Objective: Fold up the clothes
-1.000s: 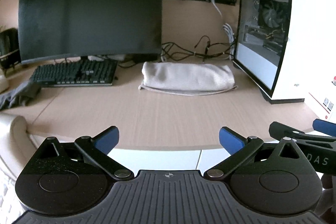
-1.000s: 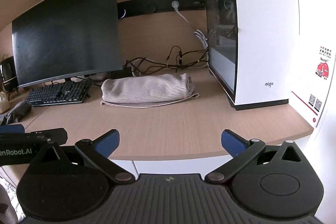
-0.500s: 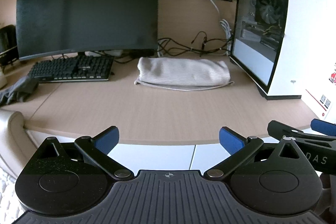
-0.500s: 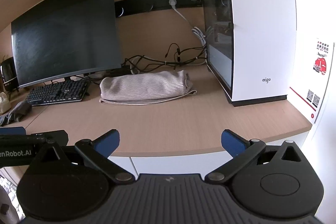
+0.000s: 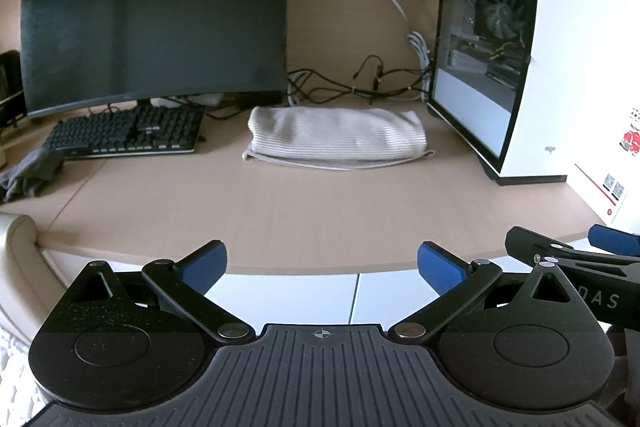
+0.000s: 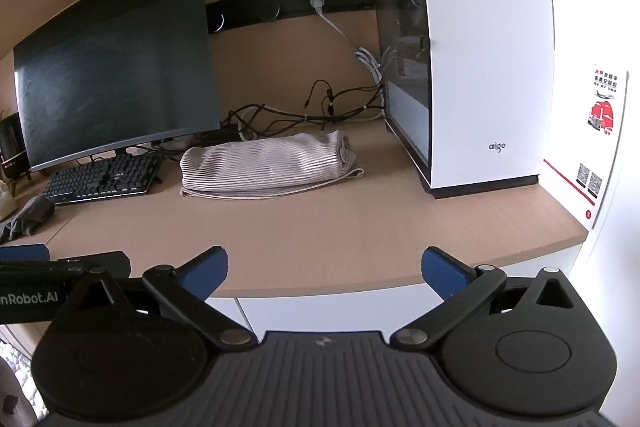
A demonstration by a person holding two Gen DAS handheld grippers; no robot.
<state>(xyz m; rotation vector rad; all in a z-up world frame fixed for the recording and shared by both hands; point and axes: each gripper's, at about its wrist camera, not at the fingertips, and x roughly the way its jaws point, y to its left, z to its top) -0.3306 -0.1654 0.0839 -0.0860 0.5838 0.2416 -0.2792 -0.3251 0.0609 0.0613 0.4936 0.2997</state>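
the folded striped garment (image 5: 334, 138) lies ahead of both wide-open tongs, long axis crosswise, neither left gripper (image 5: 322, 263) nor right gripper (image 6: 324, 265) clearly nearer.

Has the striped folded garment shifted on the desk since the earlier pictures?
No. The striped folded garment lies in the same spot between the keyboard and the white computer case; only the cameras drew back.

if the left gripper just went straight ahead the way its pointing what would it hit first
Probably the folded, ribbed light-grey cloth at the back of the wooden desk. The open left gripper is off the desk's front edge, and bare desktop lies between. Its height above the desk is unclear.
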